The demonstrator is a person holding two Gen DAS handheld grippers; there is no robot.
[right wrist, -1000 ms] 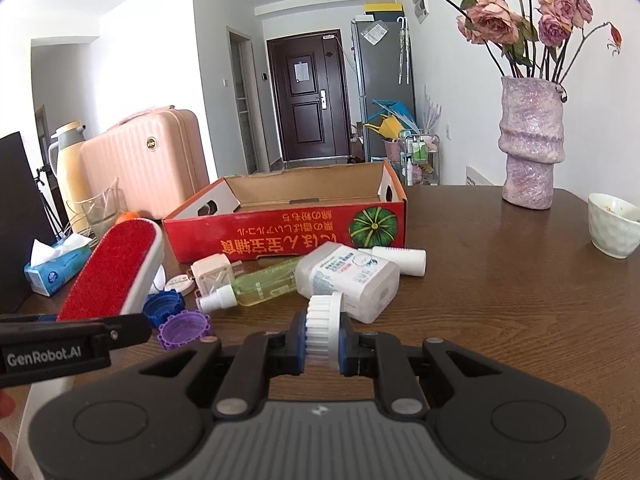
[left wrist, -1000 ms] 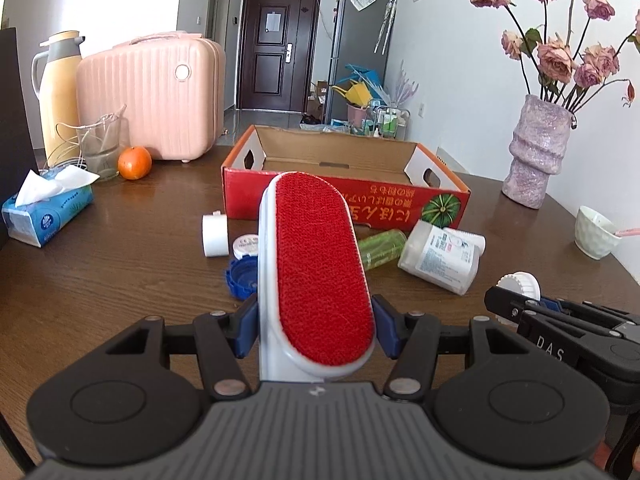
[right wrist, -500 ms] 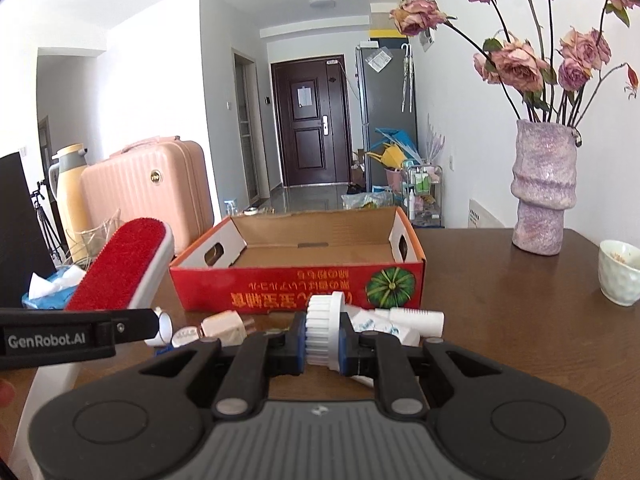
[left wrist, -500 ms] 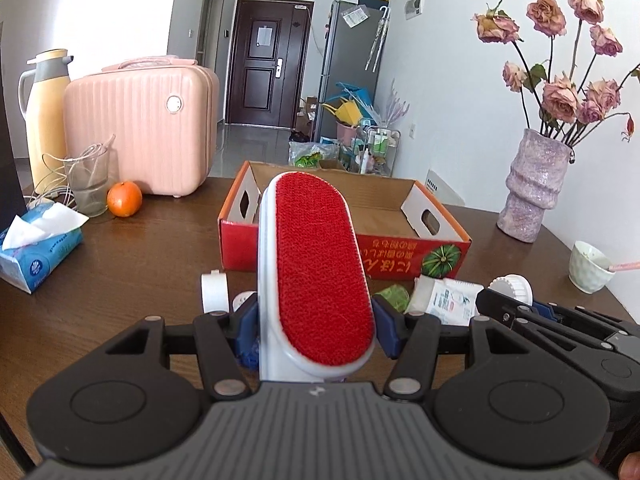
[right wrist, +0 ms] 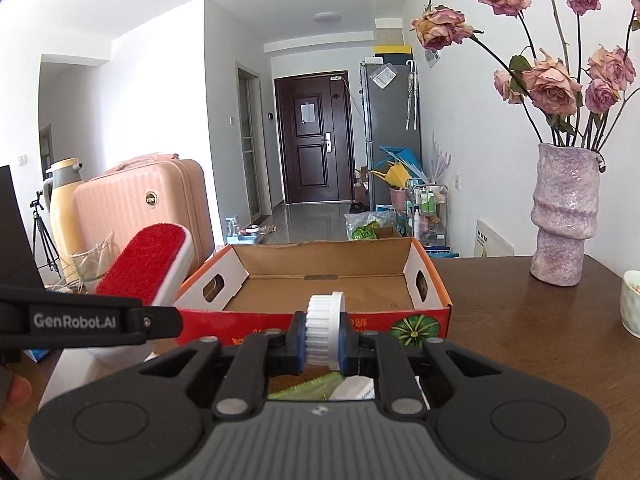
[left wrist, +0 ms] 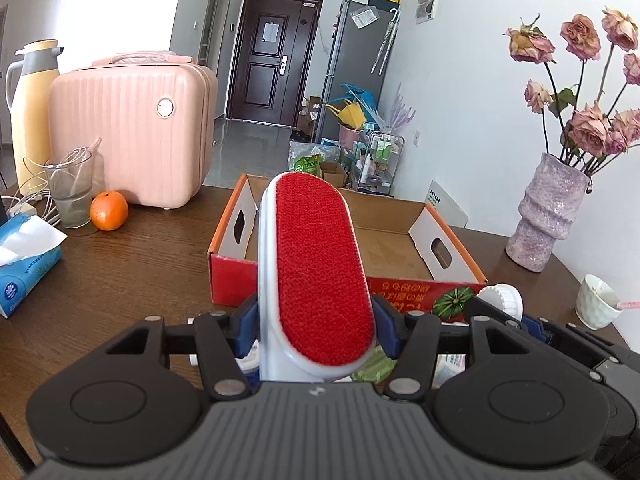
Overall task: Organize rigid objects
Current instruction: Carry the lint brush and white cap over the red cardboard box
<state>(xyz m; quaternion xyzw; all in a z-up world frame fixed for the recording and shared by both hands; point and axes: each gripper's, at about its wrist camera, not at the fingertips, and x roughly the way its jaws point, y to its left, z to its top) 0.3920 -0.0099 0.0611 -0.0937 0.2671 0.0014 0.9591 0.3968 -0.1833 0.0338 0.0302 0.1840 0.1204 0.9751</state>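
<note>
My left gripper (left wrist: 314, 330) is shut on a white lint brush with a red pad (left wrist: 320, 268) and holds it up in front of the red cardboard box (left wrist: 236, 276). The brush also shows at the left of the right wrist view (right wrist: 150, 264). My right gripper (right wrist: 323, 340) is shut on a white ribbed cap (right wrist: 322, 330), just before the box's near wall (right wrist: 248, 322). The cap shows in the left wrist view too (left wrist: 502, 300). The box is open and bare inside. A green bottle (right wrist: 308, 388) and a white bottle (right wrist: 356, 388) lie below my grippers, mostly hidden.
A pink case (left wrist: 132, 132), a thermos (left wrist: 32, 108), a glass (left wrist: 72, 192), an orange (left wrist: 109, 211) and a tissue pack (left wrist: 24, 264) stand on the table's left. A purple vase of roses (left wrist: 552, 212) and a small white cup (left wrist: 598, 300) stand at the right.
Both grippers have risen and moved toward the box with the brush and the cap. The loose bottles and caps on the table have dropped below them, mostly out of sight.
</note>
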